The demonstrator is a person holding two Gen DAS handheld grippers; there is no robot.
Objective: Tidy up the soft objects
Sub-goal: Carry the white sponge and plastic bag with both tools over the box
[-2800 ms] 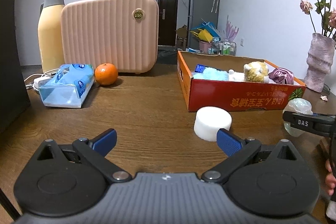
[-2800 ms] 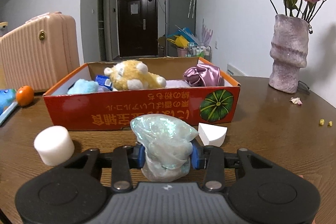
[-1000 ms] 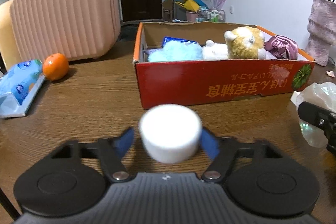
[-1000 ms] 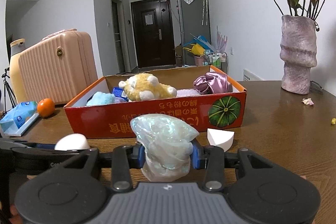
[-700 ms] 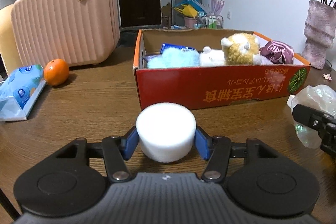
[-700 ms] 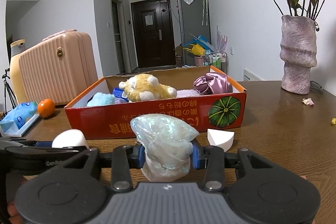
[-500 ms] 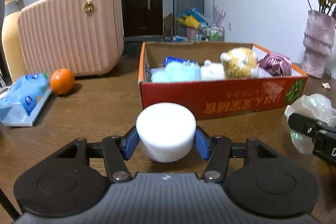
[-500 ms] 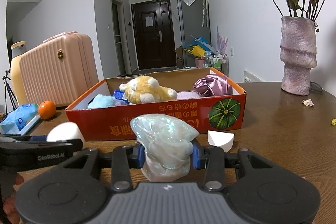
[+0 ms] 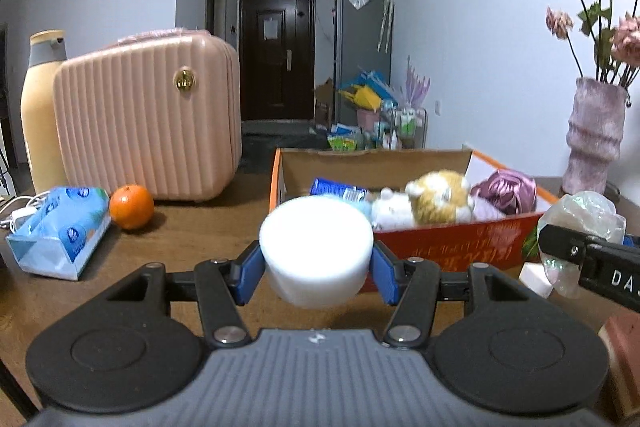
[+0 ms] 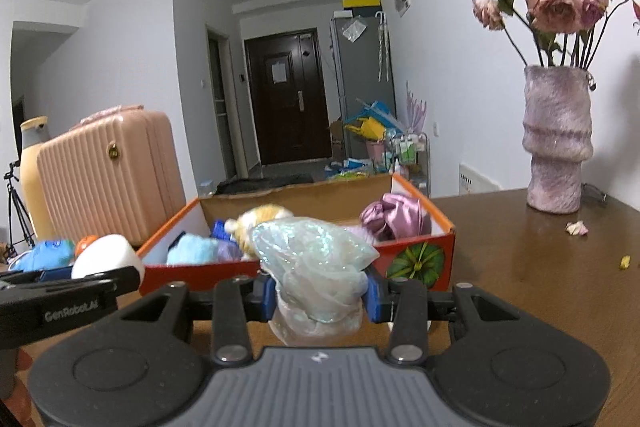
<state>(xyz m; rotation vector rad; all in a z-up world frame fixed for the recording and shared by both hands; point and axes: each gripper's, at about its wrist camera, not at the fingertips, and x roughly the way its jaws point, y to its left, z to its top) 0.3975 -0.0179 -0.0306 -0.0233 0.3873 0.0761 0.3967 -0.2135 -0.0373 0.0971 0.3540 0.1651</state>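
My left gripper (image 9: 316, 273) is shut on a white foam cylinder (image 9: 316, 249), held above the table in front of the red cardboard box (image 9: 452, 247). My right gripper (image 10: 320, 297) is shut on a crumpled iridescent pouch (image 10: 316, 267), also off the table near the box's front wall (image 10: 200, 273). Inside the box lie a yellow plush toy (image 9: 438, 197), a light blue plush (image 10: 196, 249) and a purple satin bundle (image 10: 394, 219). In the right wrist view the left gripper's arm (image 10: 60, 295) and its white foam cylinder (image 10: 106, 255) show at the left.
A pink ribbed case (image 9: 148, 123), a cream bottle (image 9: 40, 107), an orange (image 9: 131, 207) and a blue tissue pack (image 9: 60, 227) stand on the table's left. A purple vase (image 10: 556, 139) with dried roses is at the right. A white foam wedge (image 9: 534, 277) lies by the box.
My left gripper closed on the white cylinder and lifted it off the table, now level with the box's rim. The right gripper has also come up a little with the pouch.
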